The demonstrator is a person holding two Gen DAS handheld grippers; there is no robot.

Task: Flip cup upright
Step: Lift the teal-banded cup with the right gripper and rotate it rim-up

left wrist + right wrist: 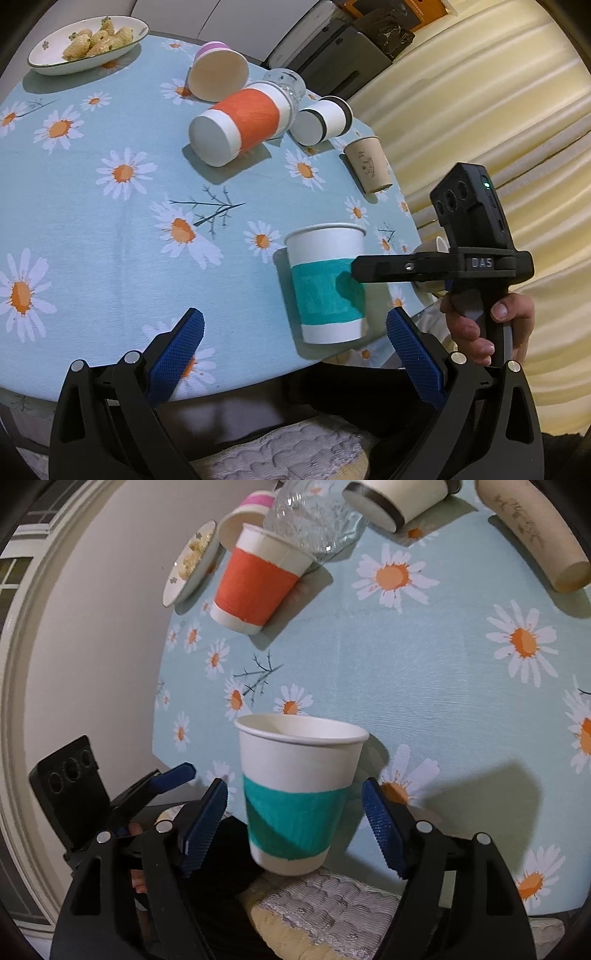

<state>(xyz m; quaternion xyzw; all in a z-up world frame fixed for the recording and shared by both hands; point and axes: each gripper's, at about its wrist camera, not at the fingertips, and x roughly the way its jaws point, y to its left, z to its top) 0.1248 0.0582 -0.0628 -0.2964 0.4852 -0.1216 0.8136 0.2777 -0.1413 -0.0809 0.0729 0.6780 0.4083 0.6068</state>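
Teal-banded cup point(295, 794) upright, empty, between the right gripper point(299, 823) jaws, both grippers' jaws apart.

A round bench point(92, 206) wears a pale blue cloth printed with white daisies. Cream curtains point(491, 110) hang in folds beside it, with dark boxes point(332, 51) stacked behind. A plain white wall point(99, 627) stands on the other side, with a window point(11, 572) in a white frame. A quilted cushion point(325, 904) lies below the bench edge.
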